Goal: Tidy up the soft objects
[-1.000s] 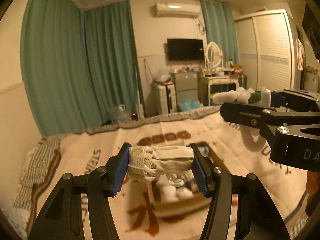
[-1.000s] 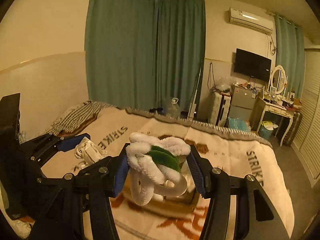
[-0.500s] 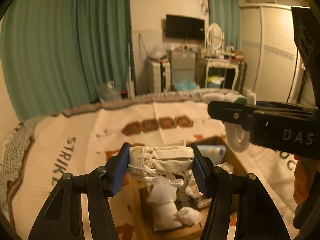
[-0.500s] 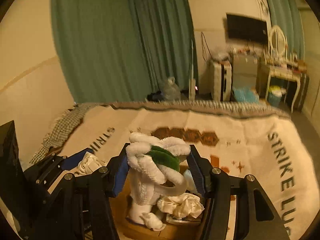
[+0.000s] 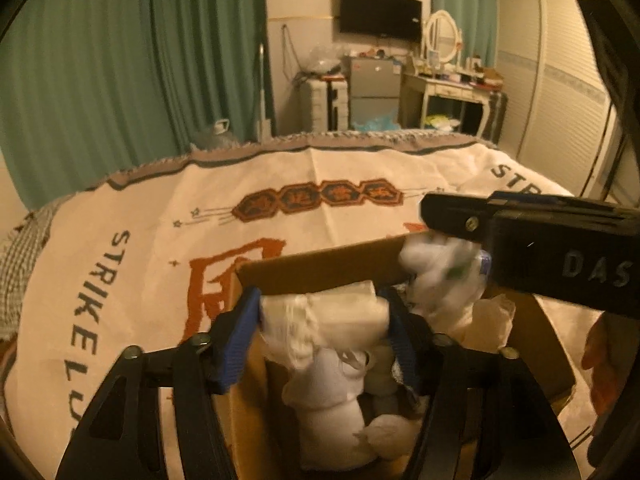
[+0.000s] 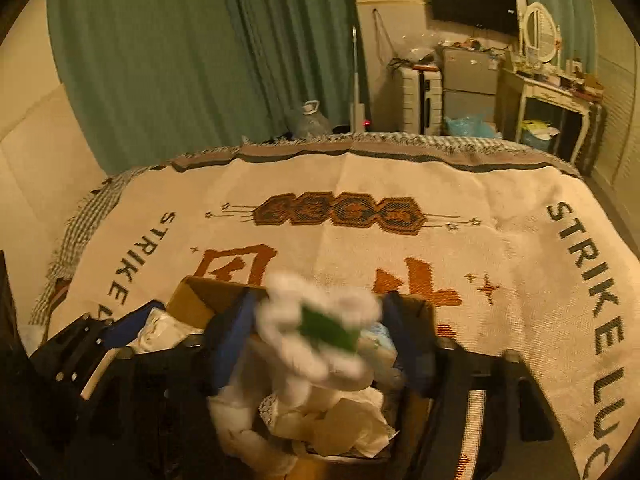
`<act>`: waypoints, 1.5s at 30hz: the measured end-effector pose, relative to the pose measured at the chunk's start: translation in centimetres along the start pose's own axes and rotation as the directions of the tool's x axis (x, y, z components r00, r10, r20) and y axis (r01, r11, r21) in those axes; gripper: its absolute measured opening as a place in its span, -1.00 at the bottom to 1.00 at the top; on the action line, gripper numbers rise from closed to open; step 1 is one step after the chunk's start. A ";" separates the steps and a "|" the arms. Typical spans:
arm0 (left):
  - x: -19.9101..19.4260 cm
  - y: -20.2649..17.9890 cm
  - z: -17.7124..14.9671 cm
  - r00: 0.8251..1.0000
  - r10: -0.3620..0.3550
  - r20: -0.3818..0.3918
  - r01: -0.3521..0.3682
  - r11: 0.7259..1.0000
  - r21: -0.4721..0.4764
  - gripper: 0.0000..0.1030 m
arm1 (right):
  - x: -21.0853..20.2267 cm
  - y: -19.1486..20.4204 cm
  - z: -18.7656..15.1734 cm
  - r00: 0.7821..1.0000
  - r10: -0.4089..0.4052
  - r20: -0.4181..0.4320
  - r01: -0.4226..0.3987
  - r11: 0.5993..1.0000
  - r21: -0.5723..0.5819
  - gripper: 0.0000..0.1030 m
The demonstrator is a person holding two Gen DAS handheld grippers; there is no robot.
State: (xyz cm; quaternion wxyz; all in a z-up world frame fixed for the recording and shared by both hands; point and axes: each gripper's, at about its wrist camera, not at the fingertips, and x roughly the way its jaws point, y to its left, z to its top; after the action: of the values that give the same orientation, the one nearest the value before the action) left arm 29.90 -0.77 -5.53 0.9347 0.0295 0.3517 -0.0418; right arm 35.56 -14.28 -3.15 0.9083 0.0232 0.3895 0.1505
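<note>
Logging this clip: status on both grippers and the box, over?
Left gripper shut on white mesh bundle. Right gripper shut on white-and-green plush. Both over cardboard box, already crowded with soft items.

Right gripper (image 6: 320, 332) clamped on blurred white-and-green plush (image 6: 320, 332), poised over cardboard box (image 6: 192, 300) of white soft items (image 6: 340, 420) on printed blanket (image 6: 500, 240).
</note>
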 end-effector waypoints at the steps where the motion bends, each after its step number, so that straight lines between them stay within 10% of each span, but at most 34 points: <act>1: -0.3 0.0 0.1 1.000 0.014 0.010 -0.014 1.000 0.004 0.50 | -0.5 -0.1 0.2 1.000 -0.005 0.008 0.005 1.000 0.006 0.41; 12: -14.3 0.4 2.8 0.967 0.100 0.233 -0.109 0.994 0.028 0.53 | -16.1 1.3 2.2 0.981 -0.063 0.181 0.069 0.997 -0.028 0.55; 16: -22.9 1.5 2.9 0.918 0.107 0.382 -0.109 0.994 -0.015 0.95 | -24.4 2.4 1.9 0.952 -0.094 0.291 0.113 0.992 -0.048 0.70; 23: -33.1 2.2 0.6 0.806 0.127 0.579 -0.108 0.992 -0.068 0.96 | -35.8 4.2 -1.5 0.887 -0.071 0.457 0.112 0.992 -0.064 1.00; 28: -35.1 1.8 -1.4 0.761 0.145 0.632 -0.112 0.989 -0.093 0.96 | -39.6 6.3 -4.6 0.823 -0.076 0.563 0.146 0.986 -0.079 1.00; 32: -33.9 1.5 -3.5 0.760 0.145 0.634 -0.085 0.989 -0.124 0.96 | -39.5 7.0 -7.5 0.792 -0.071 0.606 0.160 0.983 -0.094 1.00; 45: -25.7 0.7 -10.4 0.863 0.180 0.472 -0.152 0.984 -0.096 0.96 | -28.6 5.6 -15.9 0.844 -0.080 0.531 0.152 0.984 -0.093 1.00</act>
State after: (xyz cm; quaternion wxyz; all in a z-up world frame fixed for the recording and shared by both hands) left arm 3.91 2.31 3.69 0.9931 0.0225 0.1072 0.0426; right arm 4.17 -18.43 6.70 0.9870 -0.0202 0.1167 0.1084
